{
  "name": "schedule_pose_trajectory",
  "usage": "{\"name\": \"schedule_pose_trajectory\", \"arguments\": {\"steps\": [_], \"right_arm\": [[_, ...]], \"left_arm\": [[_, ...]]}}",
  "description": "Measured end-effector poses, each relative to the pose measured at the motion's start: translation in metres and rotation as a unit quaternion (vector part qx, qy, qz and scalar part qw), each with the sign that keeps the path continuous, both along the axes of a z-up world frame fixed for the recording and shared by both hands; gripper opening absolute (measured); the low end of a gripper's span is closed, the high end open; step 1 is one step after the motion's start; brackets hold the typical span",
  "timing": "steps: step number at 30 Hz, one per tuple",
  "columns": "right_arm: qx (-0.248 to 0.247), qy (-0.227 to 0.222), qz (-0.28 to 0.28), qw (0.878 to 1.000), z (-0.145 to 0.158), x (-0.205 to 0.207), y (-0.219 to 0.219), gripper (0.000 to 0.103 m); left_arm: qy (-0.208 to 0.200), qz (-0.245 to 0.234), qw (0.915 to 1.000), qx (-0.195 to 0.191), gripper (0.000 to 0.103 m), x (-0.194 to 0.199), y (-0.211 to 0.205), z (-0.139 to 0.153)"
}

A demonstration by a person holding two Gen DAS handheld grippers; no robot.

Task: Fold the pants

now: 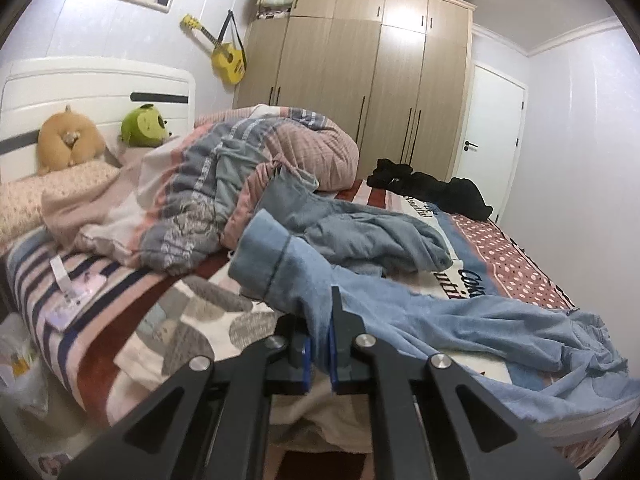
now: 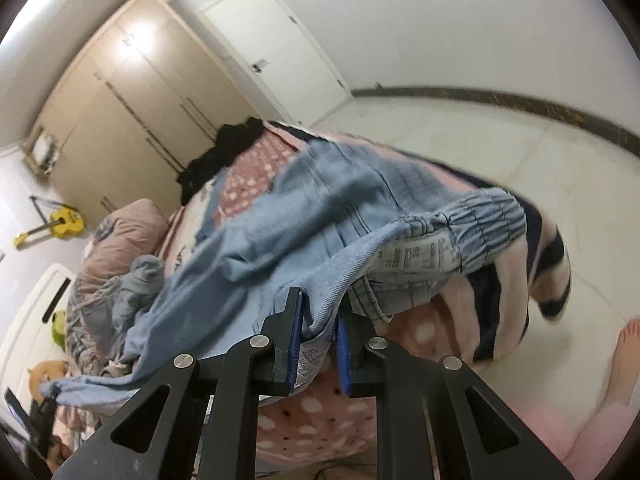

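Light blue denim pants (image 1: 460,320) lie crumpled across the patterned bed (image 1: 160,320). My left gripper (image 1: 320,320) is shut on a leg of the pants near its cuffed hem (image 1: 264,252), with the cloth pinched between the blue pads. In the right wrist view the same pants (image 2: 304,208) drape over the bed's corner, their elastic waistband (image 2: 480,220) at the right. My right gripper (image 2: 320,316) is shut on a fold of denim by the waistband, where an inner pocket lining with print (image 2: 416,256) shows. The left gripper also appears at the far lower left of that view.
A bunched quilt (image 1: 248,176) and a second bluish garment (image 1: 360,224) lie mid-bed. Black clothes (image 1: 432,188) sit at the far corner. Plush toys (image 1: 68,140) rest by the headboard. A wardrobe (image 1: 360,80) and door (image 1: 492,124) stand behind. A person's bare foot (image 2: 628,344) is on the tiled floor.
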State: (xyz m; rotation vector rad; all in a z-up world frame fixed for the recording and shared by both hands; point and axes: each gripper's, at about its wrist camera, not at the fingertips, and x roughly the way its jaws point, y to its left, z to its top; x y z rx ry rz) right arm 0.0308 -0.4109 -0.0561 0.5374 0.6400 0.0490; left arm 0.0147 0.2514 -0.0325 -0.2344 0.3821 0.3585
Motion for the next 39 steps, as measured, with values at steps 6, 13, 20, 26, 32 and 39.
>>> {"name": "schedule_pose_trajectory", "arguments": {"steps": [6, 13, 20, 26, 32, 39], "right_arm": [[-0.04, -0.014, 0.054, 0.998, 0.044, 0.033, 0.005, 0.01], [-0.097, -0.008, 0.102, 0.99, 0.079, 0.113, 0.031, 0.01], [-0.169, 0.021, 0.114, 0.979, 0.079, 0.213, 0.058, 0.01], [-0.191, 0.047, 0.106, 0.975, 0.052, 0.275, 0.064, 0.009], [-0.205, 0.072, 0.099, 0.971, 0.02, 0.319, 0.066, 0.009], [-0.22, 0.094, 0.096, 0.966, -0.009, 0.344, 0.067, 0.01]], "left_arm": [[0.027, -0.023, 0.9993, -0.009, 0.004, 0.026, 0.015, 0.014], [0.111, -0.041, 0.9927, -0.022, 0.004, 0.108, 0.032, 0.008], [0.197, -0.05, 0.9786, -0.032, 0.005, 0.194, 0.035, -0.016], [0.243, -0.052, 0.9676, -0.044, 0.007, 0.251, 0.039, -0.043], [0.256, -0.044, 0.9647, -0.041, 0.023, 0.284, 0.037, -0.063], [0.258, -0.024, 0.9654, -0.028, 0.056, 0.288, 0.049, -0.07]]}}
